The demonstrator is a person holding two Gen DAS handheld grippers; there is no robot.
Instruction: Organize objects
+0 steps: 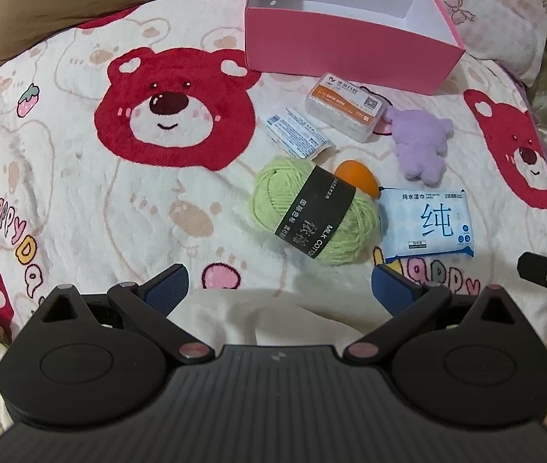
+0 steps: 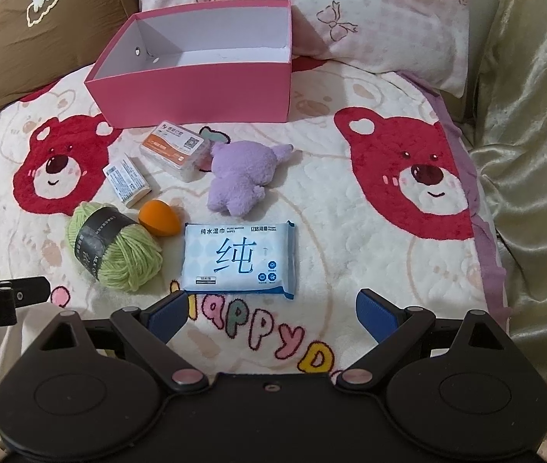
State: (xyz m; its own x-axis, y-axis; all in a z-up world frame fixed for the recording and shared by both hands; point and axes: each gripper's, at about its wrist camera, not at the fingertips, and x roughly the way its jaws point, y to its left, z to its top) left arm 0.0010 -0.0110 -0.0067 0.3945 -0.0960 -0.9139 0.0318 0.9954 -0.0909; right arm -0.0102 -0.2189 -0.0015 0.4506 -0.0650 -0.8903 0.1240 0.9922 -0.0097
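1. Pink cardboard box [image 2: 192, 88], lidless and white inside, sits at the far end of a fleece blanket [image 2: 350, 200] printed with red bear faces; nothing shows inside it from either view.
2. Six loose items lie clustered on the blanket in front of the box: a clear plastic case [image 2: 175, 148] with an orange label nearest the box, a small white packet [image 2: 127, 181] beside it, and a purple plush toy [image 2: 244, 177] face down to the case's right.
3. Closer to the cameras, a green yarn ball [image 2: 113, 250] with a black paper band rests touching an orange egg-shaped sponge [image 2: 159, 218], with a blue-and-white wet wipes pack [image 2: 239, 260] just beside them.
4. Left gripper [image 1: 279, 287] hovers short of the yarn, blue-padded fingers spread wide, holding nothing.
5. Right gripper [image 2: 271, 310] hangs just short of the wipes pack, its fingers likewise spread apart and empty.
6. Brown pillow [image 2: 42, 31] and a floral pillow [image 2: 370, 15] flank the box behind.
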